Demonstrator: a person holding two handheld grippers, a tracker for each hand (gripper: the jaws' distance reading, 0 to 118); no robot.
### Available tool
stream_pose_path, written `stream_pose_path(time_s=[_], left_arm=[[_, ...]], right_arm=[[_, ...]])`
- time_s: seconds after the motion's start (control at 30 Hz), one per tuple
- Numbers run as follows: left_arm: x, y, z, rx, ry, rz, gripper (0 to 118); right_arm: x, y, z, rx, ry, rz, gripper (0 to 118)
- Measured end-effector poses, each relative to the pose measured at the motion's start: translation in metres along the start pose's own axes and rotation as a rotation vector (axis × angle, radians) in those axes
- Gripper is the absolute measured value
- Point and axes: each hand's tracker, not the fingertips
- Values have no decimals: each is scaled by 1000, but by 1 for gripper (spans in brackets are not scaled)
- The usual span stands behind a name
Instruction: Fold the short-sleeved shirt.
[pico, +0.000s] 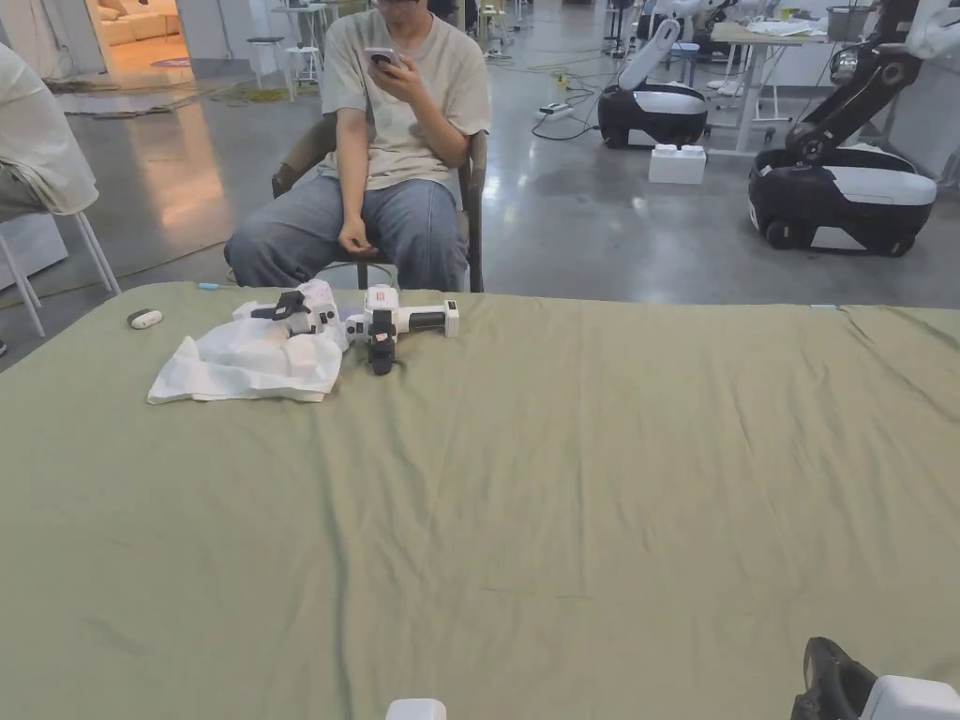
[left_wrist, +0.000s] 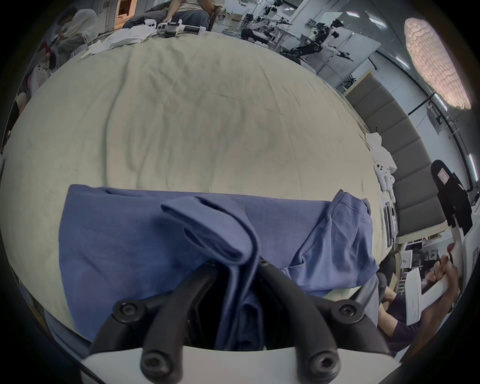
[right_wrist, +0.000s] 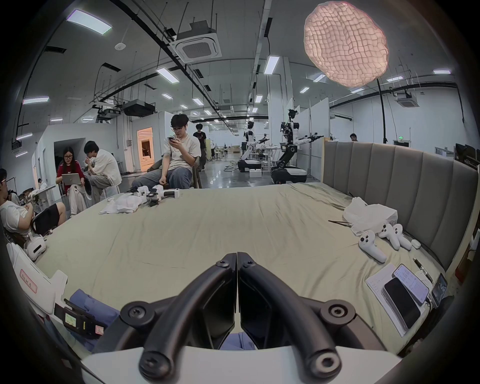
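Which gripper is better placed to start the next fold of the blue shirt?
Left. The left gripper already has its jaws closed on a bunch of the blue shirt. The right gripper is shut on nothing, above the green sheet.

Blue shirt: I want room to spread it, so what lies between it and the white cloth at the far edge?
Nothing: in the left gripper view, bare green sheet runs from the blue shirt to the white cloth.

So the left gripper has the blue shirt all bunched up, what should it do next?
Probably pull the shirt farther onto the green sheet and spread it flat. The left gripper pinches a bunched fold of it at the near edge, and part hangs off. The right gripper is shut on nothing, so it could open and take another corner.
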Motion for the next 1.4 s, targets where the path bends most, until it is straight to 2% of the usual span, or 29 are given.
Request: stream_pose_path(time_s=[0.07, 0.23, 0.3, 0.37, 0.43, 0.47, 0.6, 0.73, 0.83, 0.9, 1.03, 1.17, 1.23, 1.37, 1.4], left_arm=[[1, 1, 3, 9, -29, 28, 39], [6, 6, 32, 70, -125, 62, 44], [4, 11, 45, 98, -172, 69, 41], [2, 13, 56, 111, -191, 52, 28], [-1, 15, 65, 141, -187, 37, 25], [-3, 16, 67, 152, -186, 35, 19], [-10, 13, 57, 115, -95, -9, 6], [-8, 0, 25, -32, -48, -56, 3], [2, -12, 6, -90, -160, -74, 2], [7, -19, -4, -93, -231, -42, 2], [8, -27, -21, -63, -204, -51, 2], [0, -27, -16, -28, -241, 6, 3], [-7, -24, -5, -22, -255, 1, 7], [-37, -8, 46, 100, -297, 40, 49], [-50, -3, 61, 130, -304, 59, 49]], right_arm=[[0, -1, 0, -4, 2, 2, 0], [-3, 0, -2, -10, 12, 7, 0], [-5, 1, -2, -9, 19, 11, 0], [-6, 3, -1, -7, 23, 17, 0], [-6, 5, -1, -3, 24, 22, 0], [-6, 6, 0, -2, 25, 22, 0], [-5, 7, 1, -2, 23, 29, 0], [-6, 6, 1, -12, 25, 41, 0], [-7, 3, 0, -21, 27, 46, 0], [-8, 1, 0, -26, 27, 48, 0], [-9, -1, 0, -34, 29, 52, 0], [-11, 0, 0, -32, 33, 57, 0], [-12, 1, 0, -24, 31, 58, 0], [-12, 5, 1, -4, 35, 53, 0], [-12, 6, 1, 4, 35, 52, 0]])
